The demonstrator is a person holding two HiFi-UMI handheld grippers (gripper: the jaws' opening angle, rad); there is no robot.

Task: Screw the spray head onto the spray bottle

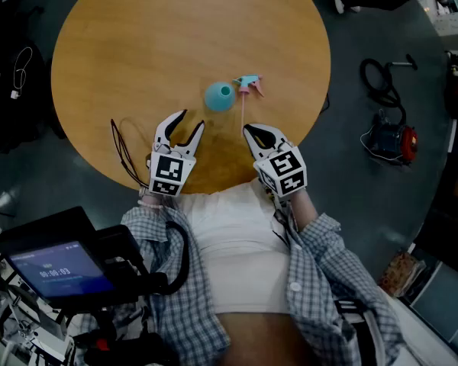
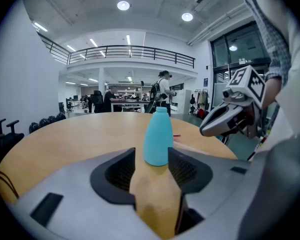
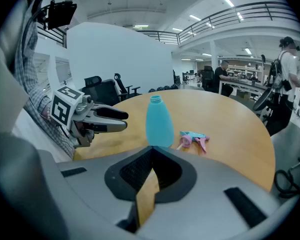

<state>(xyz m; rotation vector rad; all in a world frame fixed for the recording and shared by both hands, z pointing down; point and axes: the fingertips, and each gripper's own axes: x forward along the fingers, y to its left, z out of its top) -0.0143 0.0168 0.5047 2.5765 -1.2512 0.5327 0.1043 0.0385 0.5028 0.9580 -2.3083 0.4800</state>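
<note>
Left gripper [image 1: 191, 122]: jaws part-way apart with nothing between the pads. It hangs over the near edge of the tabletop [image 1: 137, 44], with the bottle straight ahead of it and well clear.
Left gripper's job: as I judge it, steady the bottle while the head goes on. I'd widen the jaws first, since the gap looks too narrow for the belly. Then I'd come in level and close low on the body, so the neck stays free.
Bottle [image 1: 219, 97]: teal and upright on the tabletop, neck open, no head on it yet. A firm but not crushing hold seems right, because soft plastic would likely dent and twist.
Spray head [image 1: 249, 85]: lies on its side just right of the bottle, pink parts facing away from it. I cannot tell whether the two touch. Its thin tube [image 1: 243, 111] runs back toward me.
Right gripper [image 1: 249, 130]: jaws closed and empty, hanging at the near edge close to the tube's end.
Right gripper's job: open, reach past the tube, and take the head by its body rather than by the trigger or the tube. Lift until the tube hangs down, feed it into the neck, seat the collar square, then turn.
Watch for: the tube catching on the rim, the collar going on crooked, and the bottle spinning if the left hold is slack.
</note>
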